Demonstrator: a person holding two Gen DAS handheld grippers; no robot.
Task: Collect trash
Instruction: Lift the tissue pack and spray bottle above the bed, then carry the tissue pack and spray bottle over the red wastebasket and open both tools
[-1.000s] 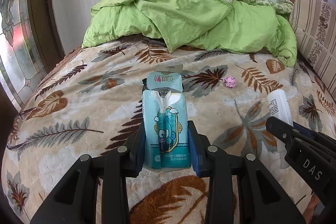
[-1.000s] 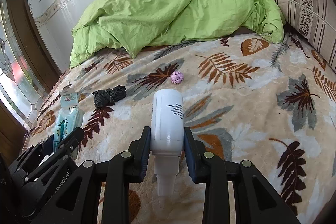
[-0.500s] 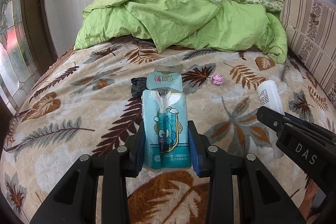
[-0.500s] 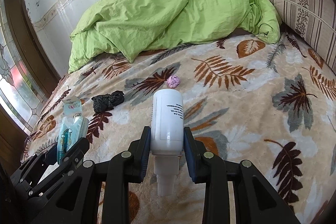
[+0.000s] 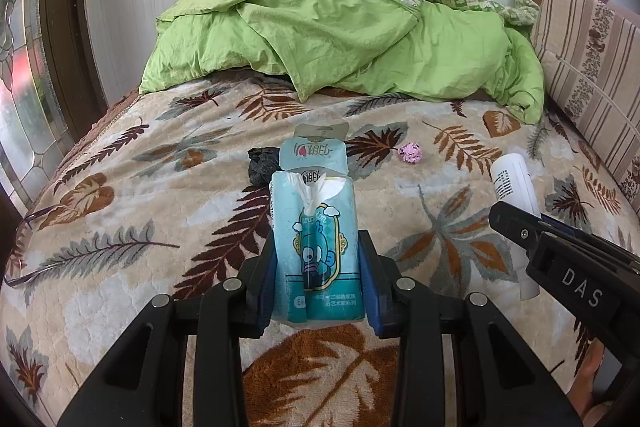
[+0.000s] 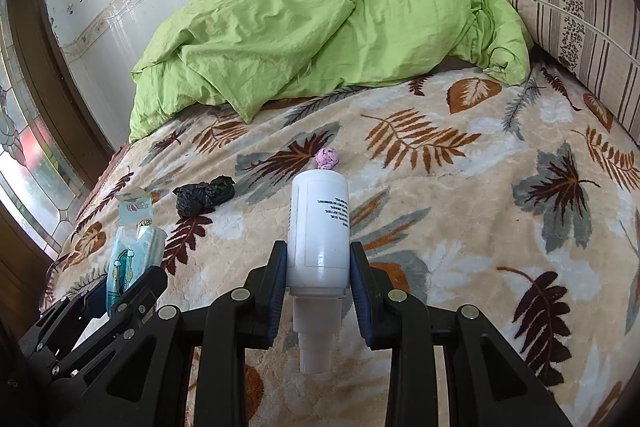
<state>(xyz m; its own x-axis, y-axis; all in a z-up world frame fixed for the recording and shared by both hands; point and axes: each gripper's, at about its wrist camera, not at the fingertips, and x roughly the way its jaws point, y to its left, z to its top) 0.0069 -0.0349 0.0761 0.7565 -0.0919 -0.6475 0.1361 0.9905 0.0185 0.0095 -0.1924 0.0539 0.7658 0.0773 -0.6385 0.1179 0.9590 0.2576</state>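
We are gripping the blue tissue pack (image 5: 318,247) in our left gripper (image 5: 319,267) and the white bottle (image 6: 319,227) in our right gripper (image 6: 319,267); farther off on the bed (image 6: 500,187), the bottle is partly hiding a pink wad (image 6: 328,157), and the pack is covering part of a black bag (image 5: 261,167)

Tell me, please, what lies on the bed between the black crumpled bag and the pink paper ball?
Only bare leaf-patterned blanket lies between the black bag and the pink ball; the right wrist view shows it.
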